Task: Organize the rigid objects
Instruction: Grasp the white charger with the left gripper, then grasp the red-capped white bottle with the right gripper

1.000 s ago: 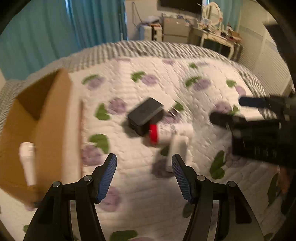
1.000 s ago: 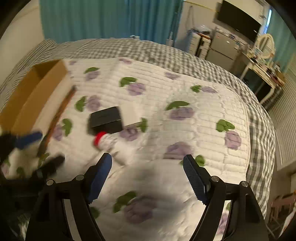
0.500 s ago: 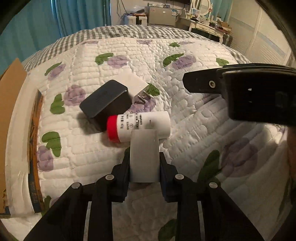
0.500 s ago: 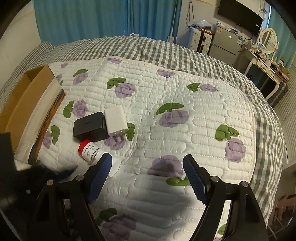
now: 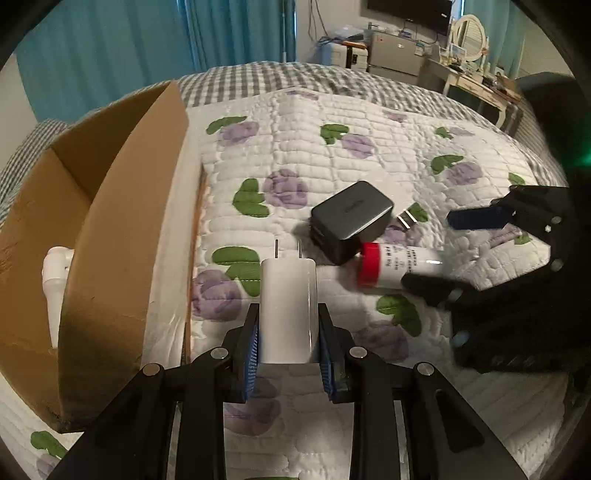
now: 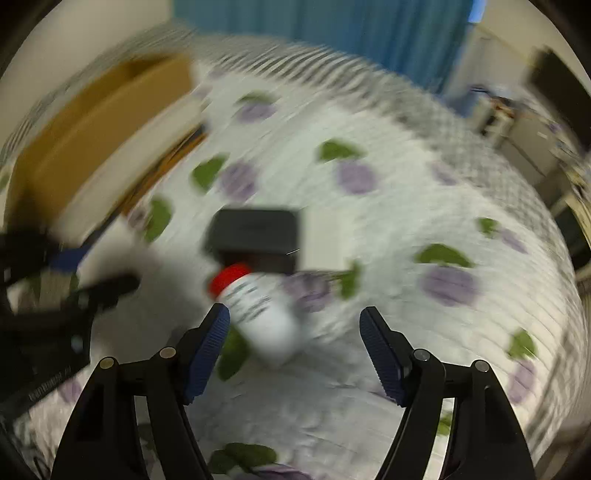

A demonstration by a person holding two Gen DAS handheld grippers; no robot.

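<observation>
Brown cardboard box (image 5: 110,229) open at left, near wall high, white bottle already inside | my left gripper (image 5: 288,347) clamped on white plug charger (image 5: 289,310), carry step, next lift over wall | my right gripper (image 6: 293,354) spread apart, nearing red-capped white bottle (image 6: 258,314), black adapter (image 5: 351,218) close behind.

Before you, teal curtains (image 5: 229,33) along the far wall, a bed (image 5: 332,147) under flowered quilt and checked blanket, a cluttered white dresser (image 5: 476,85), an oval mirror (image 5: 469,35), a wall-mounted TV (image 5: 408,9)
</observation>
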